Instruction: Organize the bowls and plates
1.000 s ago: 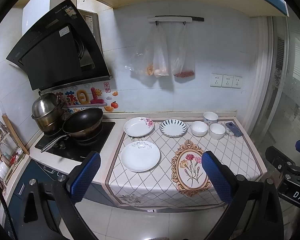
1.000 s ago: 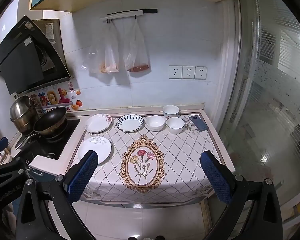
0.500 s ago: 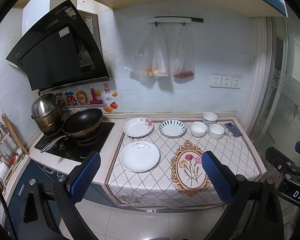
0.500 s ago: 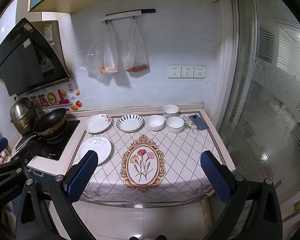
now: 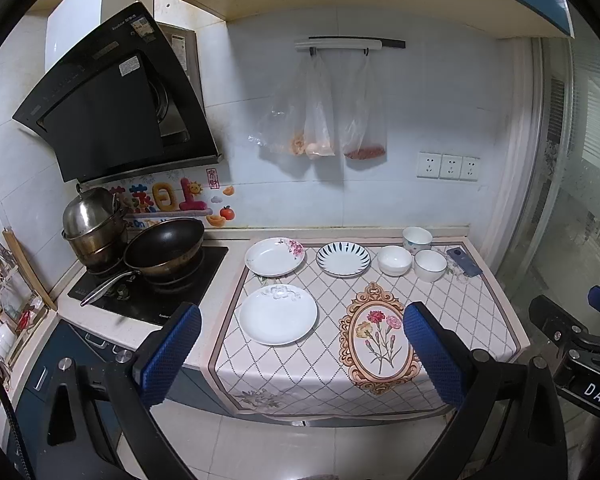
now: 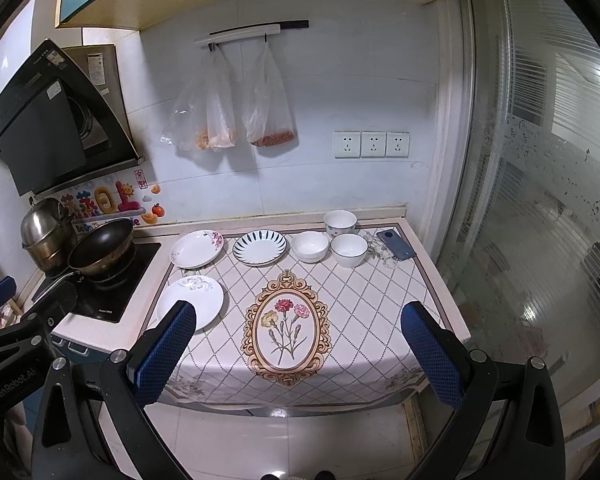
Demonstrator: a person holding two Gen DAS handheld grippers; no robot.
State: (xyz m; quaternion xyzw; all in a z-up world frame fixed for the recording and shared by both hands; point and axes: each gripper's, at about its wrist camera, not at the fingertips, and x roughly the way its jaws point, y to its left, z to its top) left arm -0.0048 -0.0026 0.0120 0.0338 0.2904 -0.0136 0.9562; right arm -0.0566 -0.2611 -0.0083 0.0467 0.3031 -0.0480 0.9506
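I see a plain white plate (image 5: 277,314) beside a blue-striped plate (image 5: 343,258) and three white bowls (image 5: 395,260). Both my left gripper (image 5: 300,354) and right gripper (image 6: 298,352) are spread wide, empty. The neighbouring rig reads "DAS".

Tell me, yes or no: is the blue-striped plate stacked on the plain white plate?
No, the blue-striped plate lies alone on the cloth, apart from the plain white plate nearer the stove.
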